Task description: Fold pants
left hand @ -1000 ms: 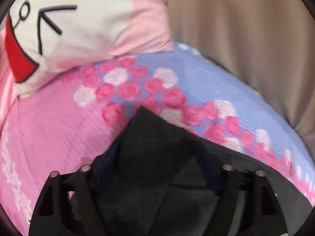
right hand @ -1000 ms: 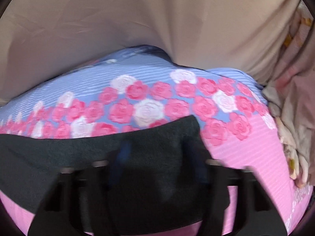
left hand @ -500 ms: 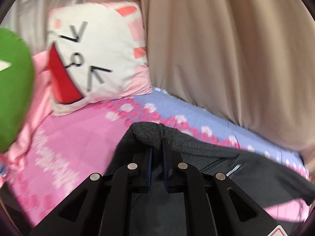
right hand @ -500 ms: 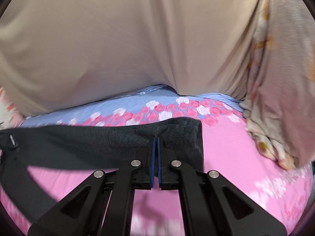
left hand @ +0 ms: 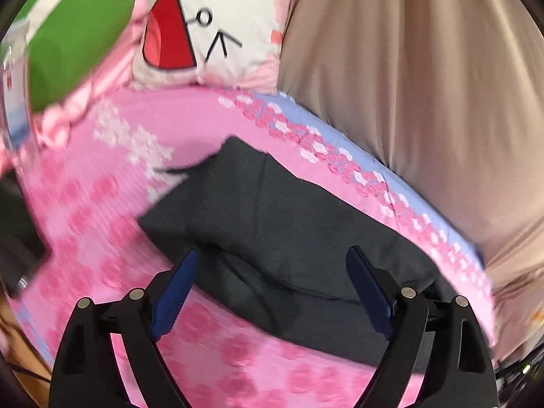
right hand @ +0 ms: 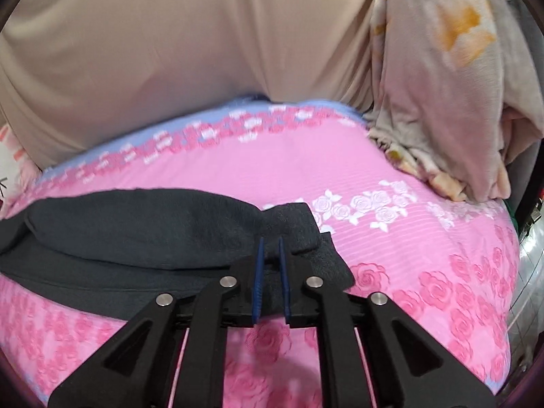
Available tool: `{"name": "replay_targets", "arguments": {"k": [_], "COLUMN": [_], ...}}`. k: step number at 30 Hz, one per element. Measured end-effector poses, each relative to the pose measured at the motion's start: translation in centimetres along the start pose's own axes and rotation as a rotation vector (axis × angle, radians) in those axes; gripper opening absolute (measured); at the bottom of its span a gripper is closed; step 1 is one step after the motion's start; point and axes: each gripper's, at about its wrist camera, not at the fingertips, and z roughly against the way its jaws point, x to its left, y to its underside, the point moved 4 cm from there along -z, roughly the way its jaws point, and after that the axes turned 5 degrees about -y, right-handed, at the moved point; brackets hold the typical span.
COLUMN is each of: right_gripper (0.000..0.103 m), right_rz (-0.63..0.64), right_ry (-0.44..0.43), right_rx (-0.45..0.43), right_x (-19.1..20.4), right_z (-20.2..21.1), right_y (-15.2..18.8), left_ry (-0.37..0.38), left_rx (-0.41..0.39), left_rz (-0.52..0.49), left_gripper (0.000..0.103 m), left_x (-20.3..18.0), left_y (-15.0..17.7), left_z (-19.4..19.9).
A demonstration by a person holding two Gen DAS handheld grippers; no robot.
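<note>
Now L claw (left hand: 270, 280) just opened wide, R claw (right hand: 270, 265) parting off pants (right hand: 136, 234).

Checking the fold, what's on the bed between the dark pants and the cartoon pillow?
Nothing: only bare pink sheet separates the pants from the pillow, seen in the left wrist view.

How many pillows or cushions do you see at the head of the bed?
2: a white cartoon-face pillow beside the beige curtain, and a green cushion left of it. Others may be hidden.
</note>
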Motion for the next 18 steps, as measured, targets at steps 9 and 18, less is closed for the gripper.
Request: {"name": "replay_targets", "arguments": {"k": [9, 18], "right_gripper": [0.041, 0.053], "right_rz": [-0.010, -0.094], "right_ry": [-0.044, -0.098], "right_rx": [-0.014, 0.005], "right_x": [2.6, 2.1], "right_z": [3.5, 3.2], "right_y": [3.5, 3.8], "left_ry": [0.052, -0.038], "left_rx": [0.184, 0.096], "left_rz": [0.165, 0.183], "left_gripper": [0.006, 0.006], "left_x": [-0.3, 4.5], "left_y": [-2.0, -2.2], "left_z": [-7.1, -0.1]}}
